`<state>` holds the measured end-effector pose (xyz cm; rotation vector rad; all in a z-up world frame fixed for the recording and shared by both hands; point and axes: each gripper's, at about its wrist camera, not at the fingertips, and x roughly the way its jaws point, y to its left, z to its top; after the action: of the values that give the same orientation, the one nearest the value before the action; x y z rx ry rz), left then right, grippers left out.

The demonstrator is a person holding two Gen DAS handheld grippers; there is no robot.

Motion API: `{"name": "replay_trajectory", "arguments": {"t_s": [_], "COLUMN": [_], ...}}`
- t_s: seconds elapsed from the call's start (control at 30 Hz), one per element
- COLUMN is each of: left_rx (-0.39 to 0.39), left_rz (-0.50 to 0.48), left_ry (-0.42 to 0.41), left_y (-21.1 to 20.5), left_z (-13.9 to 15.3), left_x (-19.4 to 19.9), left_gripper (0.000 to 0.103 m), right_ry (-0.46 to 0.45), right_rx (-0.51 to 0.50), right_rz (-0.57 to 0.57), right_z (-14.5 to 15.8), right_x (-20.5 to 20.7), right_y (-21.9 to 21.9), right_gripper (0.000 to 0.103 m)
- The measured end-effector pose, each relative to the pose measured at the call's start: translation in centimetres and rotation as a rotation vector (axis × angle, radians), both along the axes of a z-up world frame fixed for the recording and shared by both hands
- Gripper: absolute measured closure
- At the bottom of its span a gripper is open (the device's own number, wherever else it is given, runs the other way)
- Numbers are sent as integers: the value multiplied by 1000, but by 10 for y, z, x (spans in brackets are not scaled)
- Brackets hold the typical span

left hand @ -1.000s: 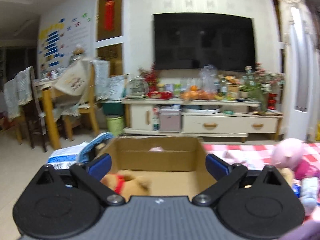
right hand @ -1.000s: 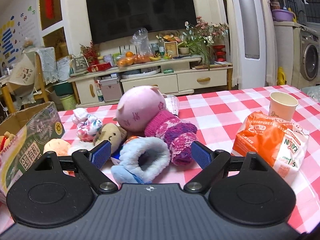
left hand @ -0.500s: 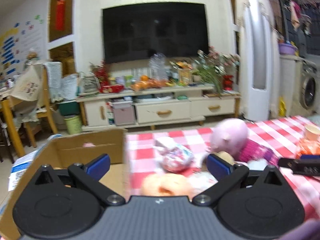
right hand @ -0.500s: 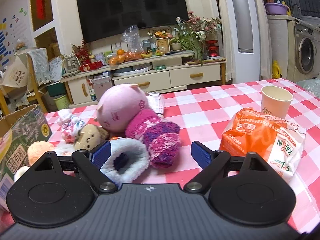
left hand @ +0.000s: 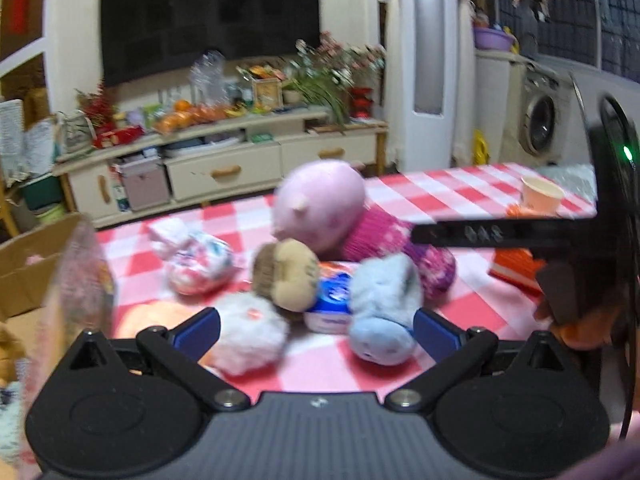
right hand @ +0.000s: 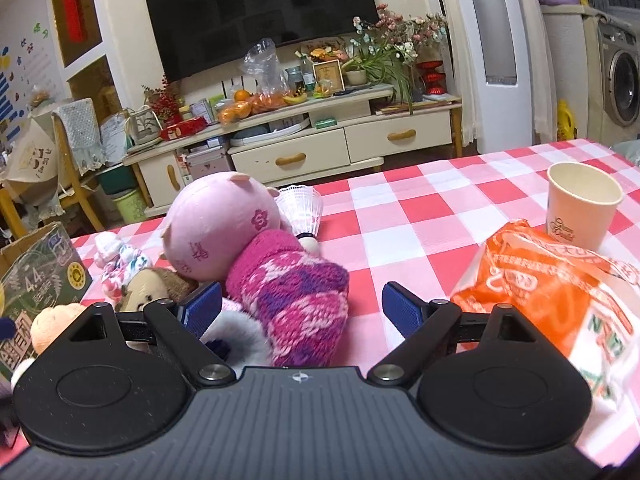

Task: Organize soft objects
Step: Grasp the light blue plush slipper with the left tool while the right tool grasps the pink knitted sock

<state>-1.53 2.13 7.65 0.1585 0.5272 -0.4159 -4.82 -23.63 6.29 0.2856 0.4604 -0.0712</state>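
The empty right gripper (right hand: 302, 310), jaws spread wide, brackets the pink-headed plush pig in a magenta knitted jumper (right hand: 256, 256) on the red-and-white checked tablecloth (right hand: 420, 216); I judge it should sink lower and close on the knitted body, not the round head. The left gripper (left hand: 316, 330), equally wide and empty, faces the pale blue fluffy slipper (left hand: 382, 310) and white fluffy plush (left hand: 248, 332). Only the left view shows that slipper whole; only the right shows the white shuttlecock (right hand: 302, 210) behind the pig.

Left gripper (left hand: 314, 328) level, fingers (left hand: 196, 330) spread wide, gripping nothing. Right gripper (right hand: 302, 312) level too, fingers (right hand: 402, 312) wide apart, nothing clamped between them.
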Motion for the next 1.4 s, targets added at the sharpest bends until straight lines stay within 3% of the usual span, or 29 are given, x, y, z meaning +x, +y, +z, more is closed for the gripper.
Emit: {"name": "replay_trajectory", "arguments": {"t_s": [0.23,0.57,0.97,1.27,1.4], "left_rx": [45,45,-3,-15,-11], "left_rz": [-63,-38,19,46,50], "left_ry": [66,134,196,204,200], "left_y": [-37,-67,-71,-65,-62], "left_z": [-19,-34,-43,-44,-45], "left_x": [9,36,56,63,66], "left_gripper": [2,10,35,63,66], "right_ry": [25,50,85,106,114], "right_rx": [45,84,141,174,181], "right_rz": [30,129,149,155,150], "right_z": [-11,-19,-30,-32,-33], "right_x": [26,50,63,66,66], "right_y": [-18,-24,-24,-17,-17], "right_gripper": [0,0,0,0,0]}}
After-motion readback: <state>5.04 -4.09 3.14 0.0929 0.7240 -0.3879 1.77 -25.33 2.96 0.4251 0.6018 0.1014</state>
